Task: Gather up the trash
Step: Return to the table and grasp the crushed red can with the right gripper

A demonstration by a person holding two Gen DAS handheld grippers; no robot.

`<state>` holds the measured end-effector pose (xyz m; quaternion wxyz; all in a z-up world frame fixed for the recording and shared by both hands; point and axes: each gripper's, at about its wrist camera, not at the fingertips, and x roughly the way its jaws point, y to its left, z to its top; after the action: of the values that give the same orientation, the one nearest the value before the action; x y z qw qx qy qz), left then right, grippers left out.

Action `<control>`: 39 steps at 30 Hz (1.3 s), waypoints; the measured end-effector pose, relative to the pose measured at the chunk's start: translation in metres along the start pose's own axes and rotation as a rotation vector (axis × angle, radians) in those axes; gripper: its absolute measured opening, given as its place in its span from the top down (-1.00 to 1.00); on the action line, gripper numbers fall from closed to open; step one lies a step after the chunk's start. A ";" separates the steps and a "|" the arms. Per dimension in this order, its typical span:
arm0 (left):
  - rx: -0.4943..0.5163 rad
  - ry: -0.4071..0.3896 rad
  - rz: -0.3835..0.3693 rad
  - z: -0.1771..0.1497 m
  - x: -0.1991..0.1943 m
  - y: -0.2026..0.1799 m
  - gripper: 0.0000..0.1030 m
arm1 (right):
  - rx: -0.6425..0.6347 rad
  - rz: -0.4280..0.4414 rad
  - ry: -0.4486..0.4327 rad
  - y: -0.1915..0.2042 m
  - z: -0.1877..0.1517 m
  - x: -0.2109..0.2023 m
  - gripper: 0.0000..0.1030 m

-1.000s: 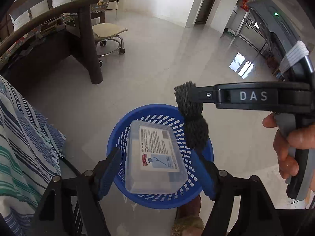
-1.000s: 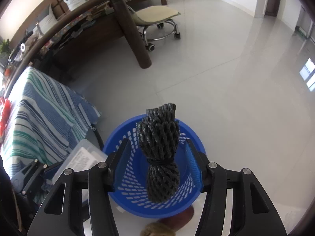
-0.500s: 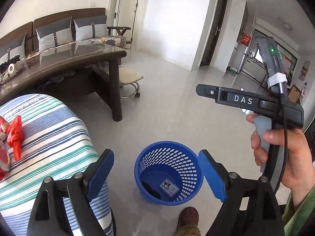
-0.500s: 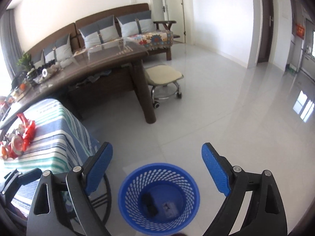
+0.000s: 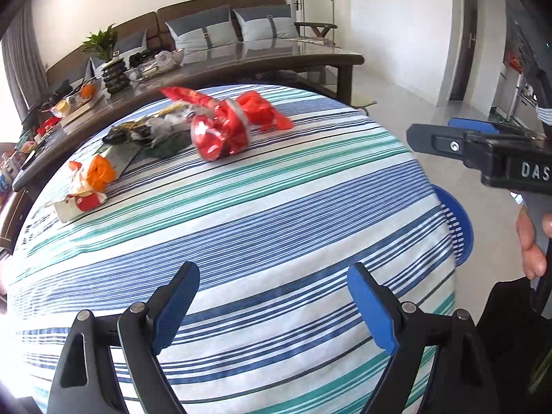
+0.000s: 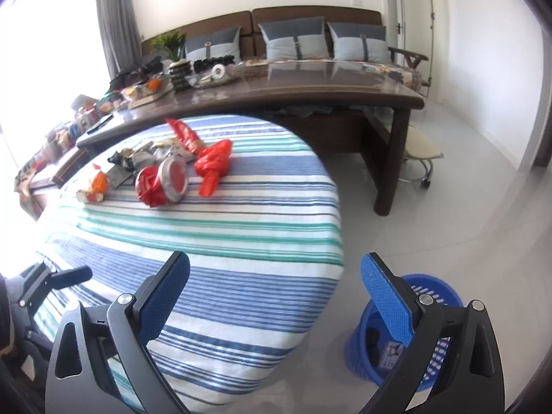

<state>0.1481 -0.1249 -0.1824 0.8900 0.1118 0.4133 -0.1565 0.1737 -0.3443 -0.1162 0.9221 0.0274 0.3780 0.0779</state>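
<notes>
Trash lies at the far side of the striped table (image 5: 276, 214): a red foil roll (image 5: 220, 132), a red plastic bag (image 5: 264, 110), an orange wrapper (image 5: 93, 176) and dark wrappers (image 5: 138, 132). The same pile shows in the right wrist view, with the red roll (image 6: 162, 181) and red bag (image 6: 214, 162). The blue bin (image 6: 427, 331) stands on the floor right of the table and holds a clear box and a dark bundle. My left gripper (image 5: 272, 303) is open and empty over the table's near edge. My right gripper (image 6: 276, 296) is open and empty, also seen from the side (image 5: 448, 145).
A long dark wooden table (image 6: 310, 89) with clutter stands behind the striped table, a stool (image 6: 421, 148) under its right end. A sofa with grey cushions (image 6: 296, 41) lines the back wall. White tiled floor (image 6: 465, 224) spreads to the right.
Both grippers dropped their loads, the clear box and the dark bundle, into the blue bin and opened. They then rose and swung left to face the striped table.
</notes>
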 end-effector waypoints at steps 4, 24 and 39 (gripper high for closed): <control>-0.075 0.027 0.094 -0.014 0.000 0.060 -0.73 | -0.099 0.041 0.041 0.056 -0.013 0.021 -0.94; -0.238 0.068 0.092 -0.026 0.011 0.149 -0.83 | -0.050 0.093 0.041 0.115 0.041 0.093 -0.98; -0.240 0.072 0.093 -0.023 0.013 0.149 -0.91 | -0.035 0.019 0.103 0.126 0.058 0.127 -0.24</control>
<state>0.1952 0.0185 -0.1972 0.8879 0.0290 0.4551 -0.0604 0.2881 -0.1985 -0.1485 0.9010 0.0110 0.4231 0.0946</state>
